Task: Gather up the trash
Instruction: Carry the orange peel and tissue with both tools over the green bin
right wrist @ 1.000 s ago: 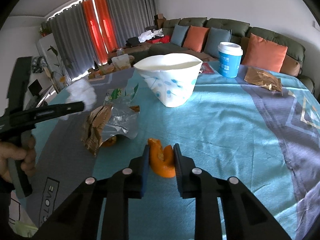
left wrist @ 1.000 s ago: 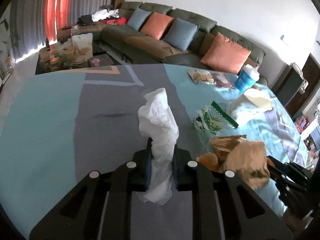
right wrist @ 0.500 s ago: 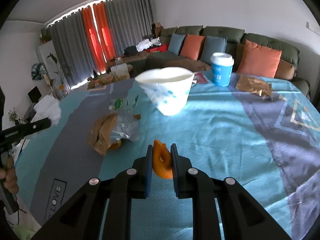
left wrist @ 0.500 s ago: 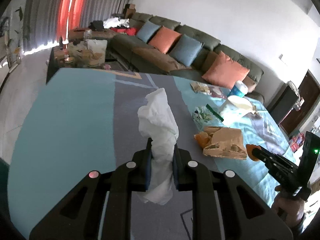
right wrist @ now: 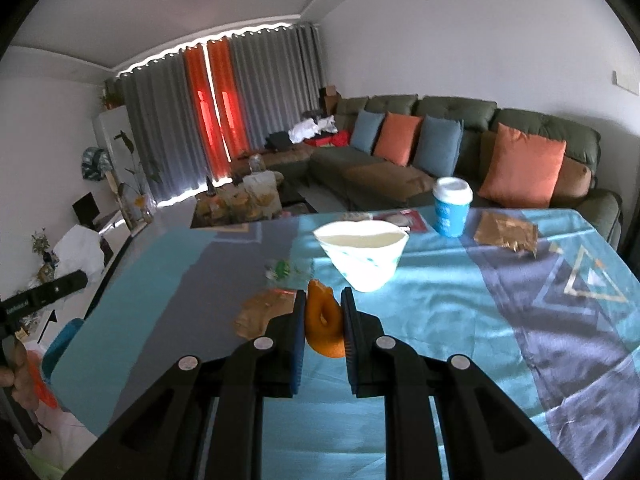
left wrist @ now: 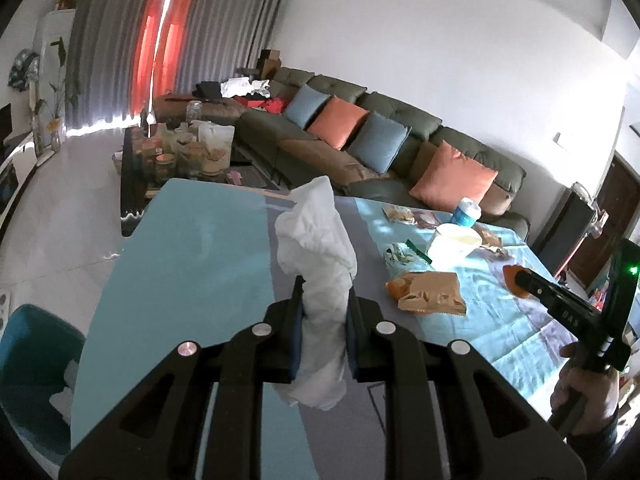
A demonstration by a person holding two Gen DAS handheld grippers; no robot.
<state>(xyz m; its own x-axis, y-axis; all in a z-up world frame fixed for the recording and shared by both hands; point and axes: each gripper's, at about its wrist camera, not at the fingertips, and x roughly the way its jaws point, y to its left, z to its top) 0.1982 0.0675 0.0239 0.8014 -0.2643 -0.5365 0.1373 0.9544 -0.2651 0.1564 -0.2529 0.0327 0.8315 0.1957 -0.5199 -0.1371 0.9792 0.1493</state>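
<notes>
My left gripper [left wrist: 323, 296] is shut on a crumpled white tissue [left wrist: 320, 248] and holds it high above the table. My right gripper [right wrist: 323, 312] is shut on an orange peel [right wrist: 322, 326], also raised above the table; it shows at the right of the left wrist view [left wrist: 520, 280]. On the teal and grey tablecloth [right wrist: 460, 320] lie a brown paper bag [left wrist: 430, 298], a green snack wrapper [left wrist: 400, 254] and a gold wrapper [right wrist: 506, 232]. The left gripper with the tissue shows at the far left of the right wrist view [right wrist: 76, 256].
A white paper bowl [right wrist: 362, 256] and a blue cup with white lid [right wrist: 452, 206] stand on the table. A teal bin [left wrist: 28, 368] stands on the floor off the table's left edge. A green sofa [right wrist: 440, 148] with cushions is behind.
Both grippers have risen and pulled back from the table, each still holding its item. The left one has swung left, bringing the teal bin into view.
</notes>
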